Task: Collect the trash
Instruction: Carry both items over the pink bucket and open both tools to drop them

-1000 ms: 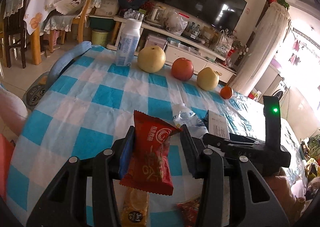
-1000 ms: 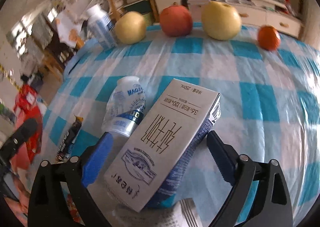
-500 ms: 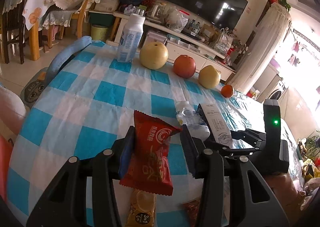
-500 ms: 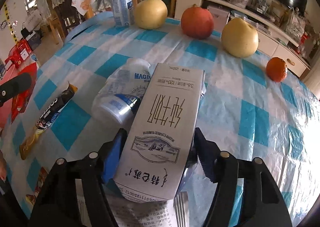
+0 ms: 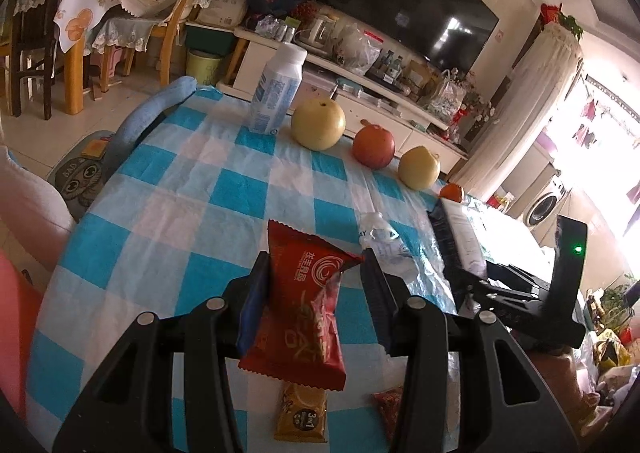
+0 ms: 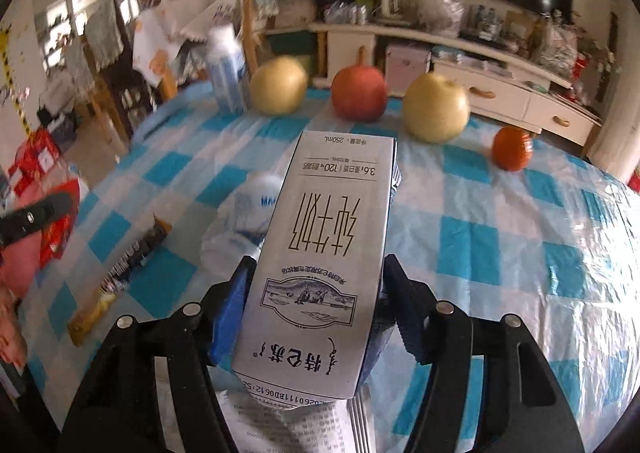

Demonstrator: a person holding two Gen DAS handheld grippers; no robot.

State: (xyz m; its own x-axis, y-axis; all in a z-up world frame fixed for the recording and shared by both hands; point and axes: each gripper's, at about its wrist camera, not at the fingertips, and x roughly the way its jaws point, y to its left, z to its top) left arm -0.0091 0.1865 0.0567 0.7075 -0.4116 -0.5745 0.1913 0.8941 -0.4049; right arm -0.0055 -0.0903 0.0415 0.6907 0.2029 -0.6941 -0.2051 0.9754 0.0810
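My left gripper [image 5: 316, 257] is shut on a red snack packet [image 5: 304, 309], held upright above the blue-checked table [image 5: 160, 189]. My right gripper [image 6: 318, 265] is shut on a white milk carton [image 6: 328, 237], its pads pressing both long sides, and the carton is raised off the cloth. In the left wrist view the carton [image 5: 460, 237] shows edge-on at the right. A crushed clear plastic bottle [image 6: 248, 221] lies just left of the carton. A dark stick wrapper [image 6: 120, 273] lies further left. A yellow sachet [image 5: 302, 417] and a red wrapper [image 5: 388, 405] lie under the left gripper.
An upright white bottle [image 5: 276, 93], two yellow pears [image 5: 318, 123] [image 5: 419, 167], a red apple [image 5: 374, 145] and a small orange [image 5: 452, 192] line the table's far edge. A printed paper slip [image 6: 312, 429] lies below the carton. Chairs and a TV cabinet [image 5: 360, 81] stand beyond.
The right gripper's jaws came in from wide apart and closed on the milk carton, which then rose off the table and straightened. The left gripper drifted a little, still holding the red packet.
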